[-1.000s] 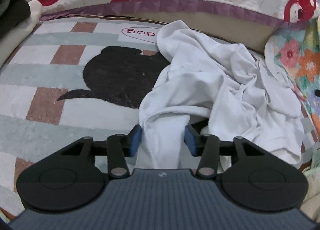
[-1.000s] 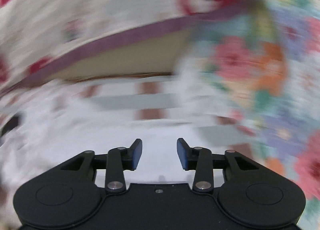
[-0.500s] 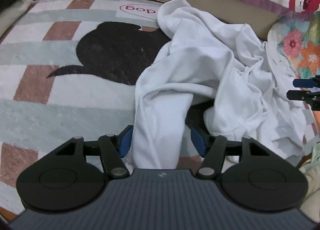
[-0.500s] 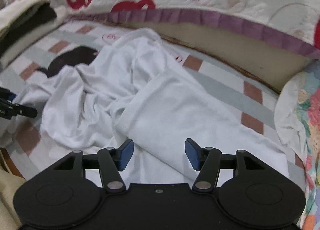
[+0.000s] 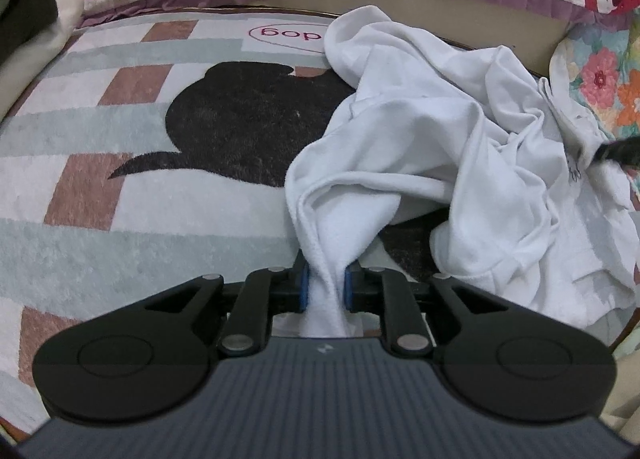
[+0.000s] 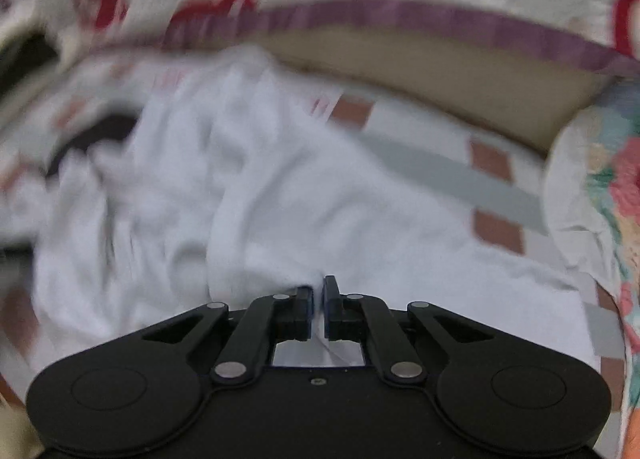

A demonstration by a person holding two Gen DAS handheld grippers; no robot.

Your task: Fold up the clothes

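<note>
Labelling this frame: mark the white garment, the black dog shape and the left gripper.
white garment [image 5: 432,147], left wrist view, bunched middle.
black dog shape [image 5: 248,119], left wrist view, body.
left gripper [image 5: 325,286], left wrist view, between fingertips.

Both hand-held grippers closed onto the white garment.

Both wrist cameras look steeply down, close over their tools — left from one side, right from the other — sharing the crumpled white cotton garment on the patterned rug.

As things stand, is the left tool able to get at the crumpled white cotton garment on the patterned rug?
Yes, seemingly: the left tool is closing with a bunched fold of the crumpled white cotton garment between its pads; nothing blocks it.
</note>
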